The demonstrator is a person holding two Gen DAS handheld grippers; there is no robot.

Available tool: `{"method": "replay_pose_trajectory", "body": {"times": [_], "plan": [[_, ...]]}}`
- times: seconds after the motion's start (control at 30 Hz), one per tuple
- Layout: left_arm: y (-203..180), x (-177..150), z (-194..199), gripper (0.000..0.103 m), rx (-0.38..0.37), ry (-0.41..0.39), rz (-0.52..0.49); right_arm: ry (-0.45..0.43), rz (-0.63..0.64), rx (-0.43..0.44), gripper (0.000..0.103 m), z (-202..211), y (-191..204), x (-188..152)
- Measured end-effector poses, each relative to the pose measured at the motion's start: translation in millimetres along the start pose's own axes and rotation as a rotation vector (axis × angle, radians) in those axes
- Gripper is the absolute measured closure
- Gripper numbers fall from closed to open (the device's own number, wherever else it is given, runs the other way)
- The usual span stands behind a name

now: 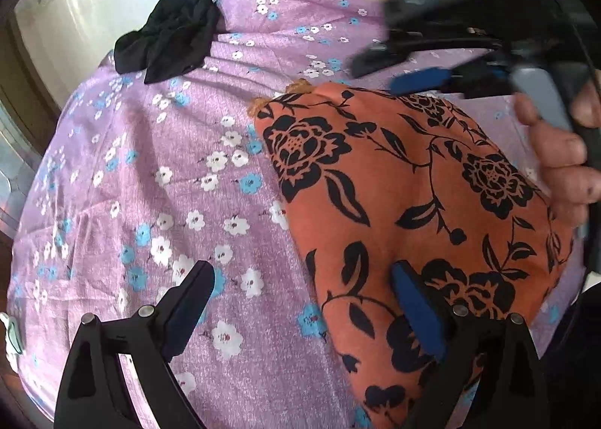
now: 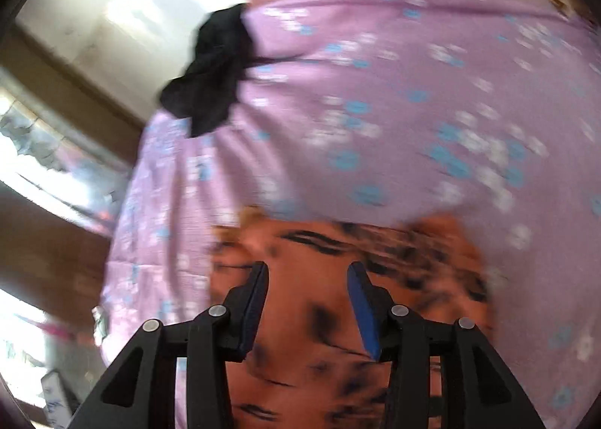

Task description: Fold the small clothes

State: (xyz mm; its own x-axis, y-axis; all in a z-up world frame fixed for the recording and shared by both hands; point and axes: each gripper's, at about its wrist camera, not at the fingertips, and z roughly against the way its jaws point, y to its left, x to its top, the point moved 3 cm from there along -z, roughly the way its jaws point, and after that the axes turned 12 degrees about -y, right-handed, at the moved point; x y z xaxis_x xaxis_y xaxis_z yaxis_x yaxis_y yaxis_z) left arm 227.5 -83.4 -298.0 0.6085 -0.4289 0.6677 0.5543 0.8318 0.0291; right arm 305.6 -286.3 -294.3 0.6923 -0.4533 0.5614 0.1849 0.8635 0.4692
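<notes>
Only the left view shows the right gripper (image 1: 379, 70); both spread above the orange garment (image 1: 413, 181)

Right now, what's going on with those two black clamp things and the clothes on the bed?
A person is folding small clothes with a handheld gripper in each hand. An orange garment with black flowers lies on the purple floral sheet. The left gripper hangs open over its near edge, and the right gripper, also open, is above its far end, holding nothing. A crumpled black garment waits at the sheet's far edge.
</notes>
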Motion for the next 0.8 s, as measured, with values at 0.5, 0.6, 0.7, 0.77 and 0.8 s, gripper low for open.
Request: {"method": "replay_pose_trajectory", "body": {"times": [0.5, 0.6, 0.7, 0.77, 0.8], "plan": [[6, -3, 11, 0.007, 0.004, 0.014, 0.047, -0.004, -0.062, 0.064, 0.066, 61, -7, -38], [3, -6, 30, 0.007, 0.020, -0.027, 0.048, -0.049, -0.024, 0.048, 0.064, 118, -17, -60], [-7, -24, 39, 0.007, 0.042, -0.026, 0.047, -0.073, 0.017, -0.006, 0.064, 148, -27, -88], [-13, -35, 34, 0.007, 0.083, -0.026, 0.041, 0.018, 0.027, -0.064, 0.064, 130, -43, -120], [-15, -37, 31, 0.007, 0.087, -0.010, 0.044, 0.091, 0.003, -0.084, 0.063, 115, -56, -141]]}}
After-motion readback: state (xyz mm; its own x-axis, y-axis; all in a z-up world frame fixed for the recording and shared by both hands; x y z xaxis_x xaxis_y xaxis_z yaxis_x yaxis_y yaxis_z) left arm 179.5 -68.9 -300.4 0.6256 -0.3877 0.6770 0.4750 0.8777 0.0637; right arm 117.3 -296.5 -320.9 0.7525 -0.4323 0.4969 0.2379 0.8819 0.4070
